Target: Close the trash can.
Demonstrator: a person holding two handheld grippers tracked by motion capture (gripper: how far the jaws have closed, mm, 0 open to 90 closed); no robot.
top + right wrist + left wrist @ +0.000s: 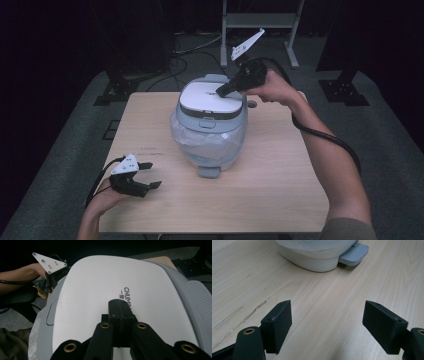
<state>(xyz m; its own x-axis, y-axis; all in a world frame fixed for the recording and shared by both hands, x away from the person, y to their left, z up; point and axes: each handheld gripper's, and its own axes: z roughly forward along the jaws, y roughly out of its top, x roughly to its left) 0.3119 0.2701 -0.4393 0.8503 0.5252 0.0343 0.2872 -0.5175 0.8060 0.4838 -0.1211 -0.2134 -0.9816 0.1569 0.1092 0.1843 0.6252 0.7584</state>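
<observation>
A small grey pedal bin (210,125) with a white lid (207,97) and a clear liner stands in the middle of the table; its foot pedal (208,171) faces me. My right gripper (221,91) is shut, with its tips resting on the lid's right part; in the right gripper view the closed jaws (119,305) press on the white lid (100,280). My left gripper (150,175) rests open on the table at the front left, empty. In the left gripper view it (327,322) points toward the bin's base and pedal (354,254).
The light wood table (270,185) has bare room around the bin. Behind the table stand a metal frame (260,22) and dark stands with cables on a grey floor. A thick black cable (325,137) trails from the right gripper along the forearm.
</observation>
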